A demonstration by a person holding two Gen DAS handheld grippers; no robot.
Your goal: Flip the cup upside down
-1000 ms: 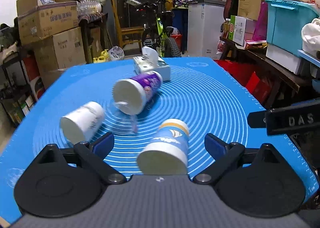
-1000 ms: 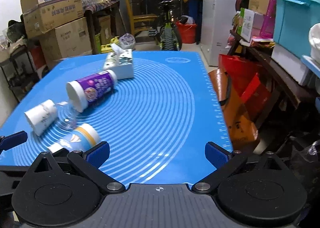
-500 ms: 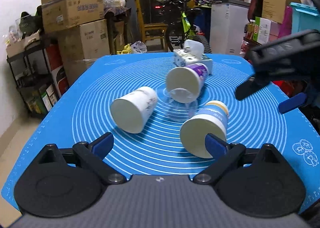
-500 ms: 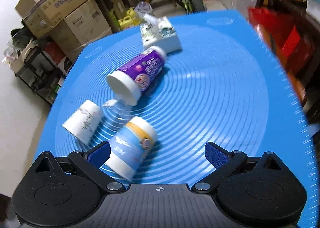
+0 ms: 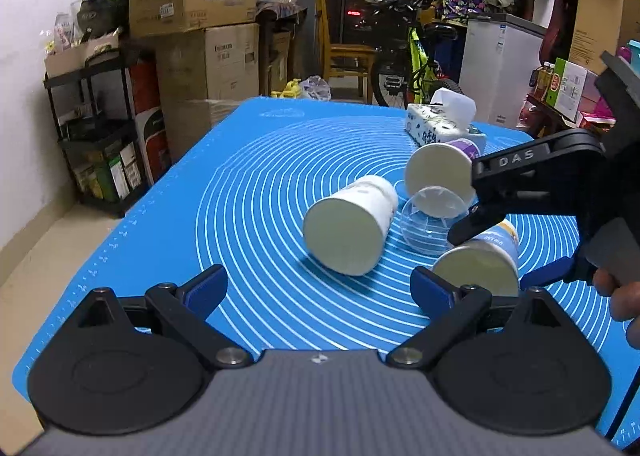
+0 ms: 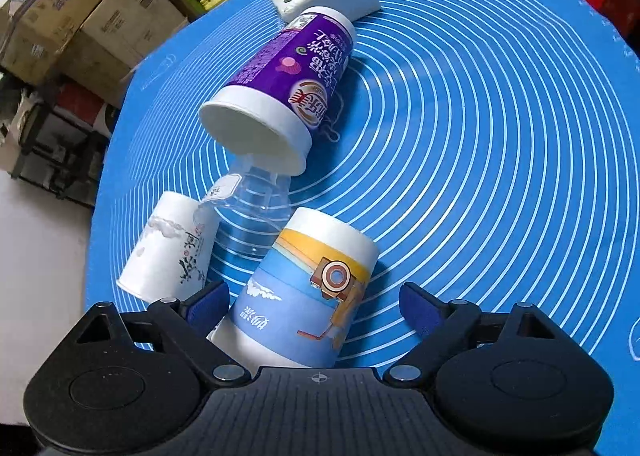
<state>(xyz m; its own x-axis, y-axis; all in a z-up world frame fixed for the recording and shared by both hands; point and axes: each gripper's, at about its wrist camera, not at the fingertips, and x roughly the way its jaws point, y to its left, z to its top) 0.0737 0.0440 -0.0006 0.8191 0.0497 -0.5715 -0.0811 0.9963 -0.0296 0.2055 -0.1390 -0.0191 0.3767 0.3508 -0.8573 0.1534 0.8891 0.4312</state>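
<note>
My right gripper (image 6: 314, 306) sits spread wide around the blue-and-orange paper cup (image 6: 304, 292) lying on its side, low centre. My left gripper (image 5: 318, 288) gapes empty over the blue silicone mat (image 5: 248, 184), lower frame.

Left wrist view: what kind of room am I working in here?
Probably a home storage room or garage: stacked cardboard boxes, a parked bicycle and a chest freezer surround the blue mat.
</note>
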